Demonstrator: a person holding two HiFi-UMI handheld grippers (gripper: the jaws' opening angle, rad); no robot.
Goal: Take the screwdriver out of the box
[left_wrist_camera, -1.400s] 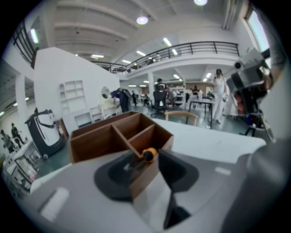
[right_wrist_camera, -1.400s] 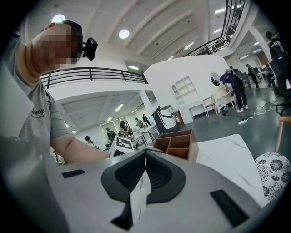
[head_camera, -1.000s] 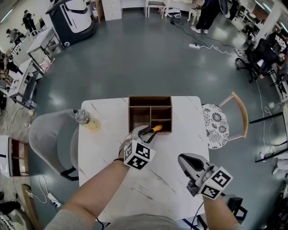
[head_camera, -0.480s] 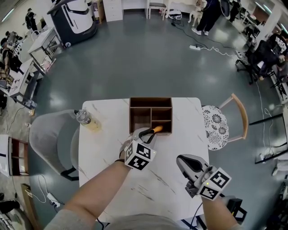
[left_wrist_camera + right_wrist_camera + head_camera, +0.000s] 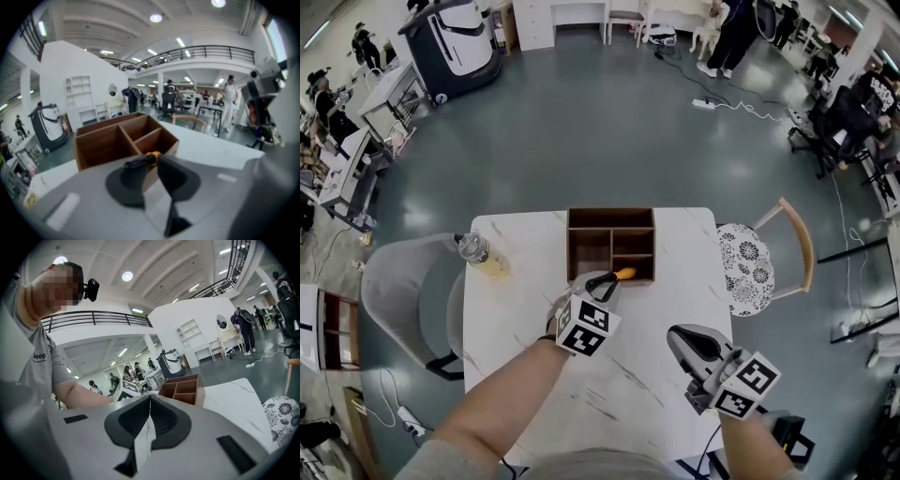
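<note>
Left fingers [image 5: 125, 180] just closing on screwdriver [image 5: 151, 158] | in box [image 5: 101, 145], near-right compartment

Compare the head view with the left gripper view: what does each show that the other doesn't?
Head view only: the right gripper over the white marble table, and a grey padded chair at the table's left. Left gripper view only: the left gripper's jaws, which have just been closing, meeting on the black-and-orange screwdriver. Both: that screwdriver and the brown wooden divided box.
</note>
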